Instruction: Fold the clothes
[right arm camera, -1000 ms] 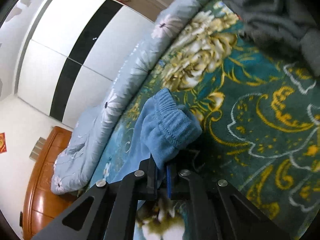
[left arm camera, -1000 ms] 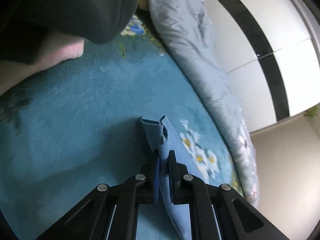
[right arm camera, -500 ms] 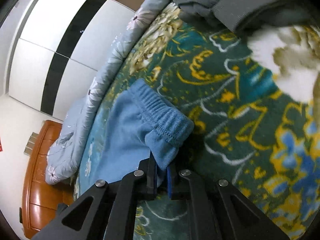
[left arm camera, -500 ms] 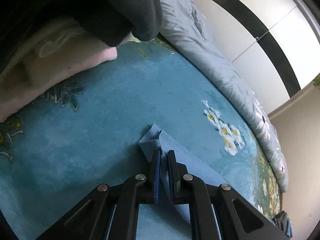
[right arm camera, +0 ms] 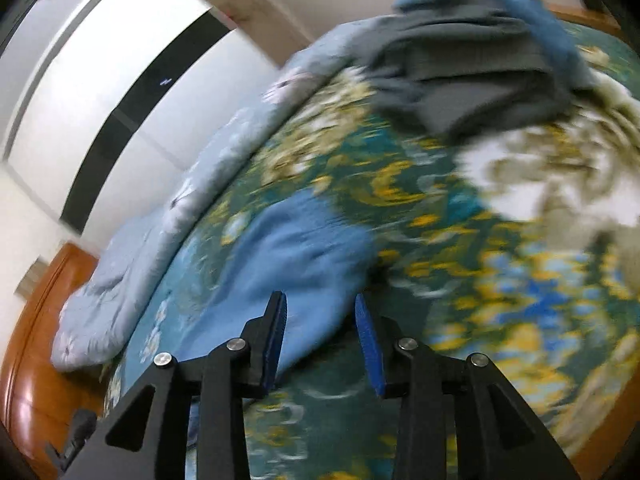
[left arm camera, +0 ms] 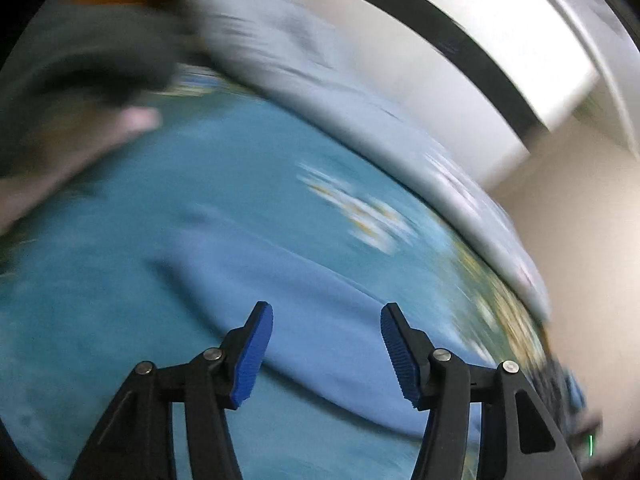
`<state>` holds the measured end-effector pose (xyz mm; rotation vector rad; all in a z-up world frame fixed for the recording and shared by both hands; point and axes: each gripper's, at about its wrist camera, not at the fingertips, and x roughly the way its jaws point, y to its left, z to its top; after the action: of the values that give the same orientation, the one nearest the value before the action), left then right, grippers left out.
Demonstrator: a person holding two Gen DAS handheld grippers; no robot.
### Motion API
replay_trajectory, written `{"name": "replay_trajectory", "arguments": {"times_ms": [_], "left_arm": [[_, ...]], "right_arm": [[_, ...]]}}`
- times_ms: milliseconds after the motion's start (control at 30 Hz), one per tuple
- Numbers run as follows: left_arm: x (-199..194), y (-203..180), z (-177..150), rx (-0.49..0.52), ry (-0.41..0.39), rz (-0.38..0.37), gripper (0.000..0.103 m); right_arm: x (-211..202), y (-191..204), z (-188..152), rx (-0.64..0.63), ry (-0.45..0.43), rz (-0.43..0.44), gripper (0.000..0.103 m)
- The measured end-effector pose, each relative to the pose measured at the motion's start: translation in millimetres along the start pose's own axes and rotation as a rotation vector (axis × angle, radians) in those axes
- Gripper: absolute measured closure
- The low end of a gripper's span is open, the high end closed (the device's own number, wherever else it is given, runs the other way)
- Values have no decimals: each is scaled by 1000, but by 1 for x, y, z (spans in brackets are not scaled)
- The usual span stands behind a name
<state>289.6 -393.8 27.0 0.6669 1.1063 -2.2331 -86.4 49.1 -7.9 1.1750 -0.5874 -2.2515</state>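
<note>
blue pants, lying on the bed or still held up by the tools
Lying on the bed. The blue pants rest flat on the bedspread, and both the left tool and right tool are opening, gripping nothing.

A teal floral bedspread (right arm camera: 460, 280) covers the bed. A pale blue quilt (right arm camera: 168, 216) lies bunched along its edge toward ten o'clock. Behind it stands a white wardrobe (right arm camera: 100, 92) with a black stripe. An orange wooden bed frame (right arm camera: 28, 352) shows at eight o'clock.

We see soft matt blue fleece trousers (right arm camera: 296, 256) on a plush patterned blanket (right arm camera: 500, 300). The bed frame (right arm camera: 24, 368) is glossy wood, the wardrobe (right arm camera: 100, 92) smooth and shiny. Ribbed blue pads (left arm camera: 252, 356) line matt black plastic jaws.
</note>
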Motion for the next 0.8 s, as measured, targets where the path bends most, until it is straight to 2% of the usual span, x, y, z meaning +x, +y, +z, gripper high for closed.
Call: {"name": "replay_trajectory", "arguments": {"times_ms": [67,233,333,400,500,600,700,800], "left_arm": [[18,-42,-18,100,86,-90,42],[67,-141,-76,349,297,-229,41],[93,-181,-107,477,386,-251,41],[107,-198,-122,537,416,-246,41],[122,-208,-131,534,462,-287,41],[128,-217,-141,560,464,-322,41],[136,-220,-148,591,487,-307,42],[147,-221,-151,579,505,-302,42]], "right_arm": [[15,23,-1,-40,29,37,65],[48,67,-4,-121,57,87,63],[58,69,-10,-140,47,44,61],[62,64,-15,-142,28,9,61],[59,53,-17,-131,-4,-9,60],[58,47,-18,-126,-22,-12,60],[60,44,-20,-140,-17,-5,60],[62,43,-20,-140,-9,0,60]]}}
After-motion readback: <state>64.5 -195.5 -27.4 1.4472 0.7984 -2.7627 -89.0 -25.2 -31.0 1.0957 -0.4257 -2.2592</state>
